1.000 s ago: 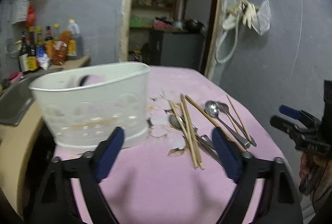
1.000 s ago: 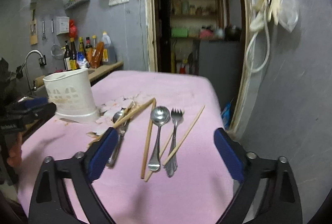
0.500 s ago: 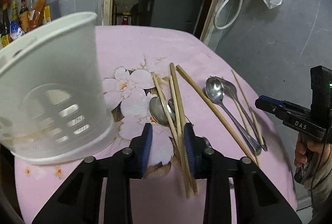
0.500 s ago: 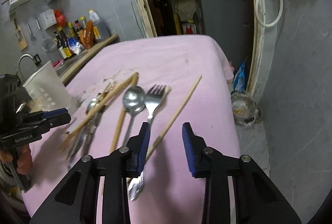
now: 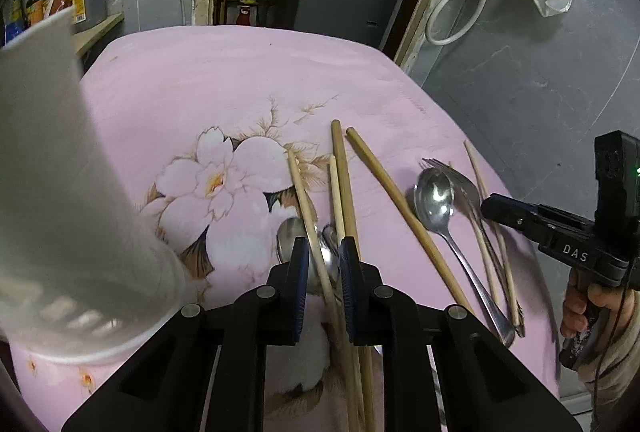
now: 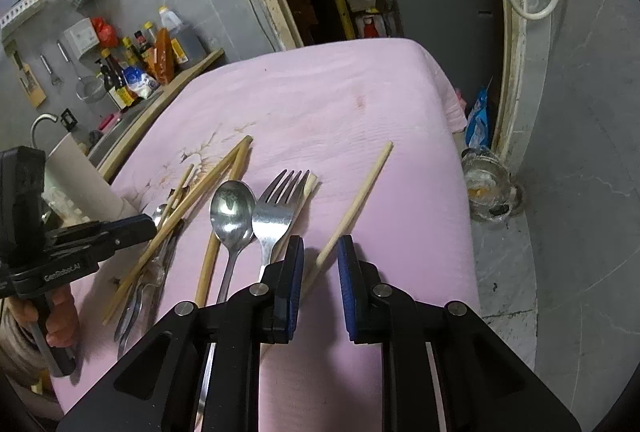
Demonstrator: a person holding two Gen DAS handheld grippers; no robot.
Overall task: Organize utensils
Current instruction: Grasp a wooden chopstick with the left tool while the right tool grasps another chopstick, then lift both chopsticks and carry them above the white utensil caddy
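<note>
Both tongs point down at a pink cloth [image 5: 224, 79] strewn with utensils, and the jaws of each are closing. Left tongs [image 5: 323, 266] straddle a thin chopstick [image 5: 306, 207] that lies over two spoons [image 5: 289, 238]; the pads do not visibly press it. A white holder [image 5: 52, 199] stands close on their left, filling that side of the view. Right tongs [image 6: 319, 266] straddle the near end of a lone chopstick [image 6: 360, 191], with a gap on either side of it. Just left of it lie a fork [image 6: 276, 207] and a spoon [image 6: 232, 207], side by side and touching. Farther left, more chopsticks [image 6: 204, 183] cross a pile of cutlery. Bottles [image 6: 132, 71] line a counter by the sink.
</note>
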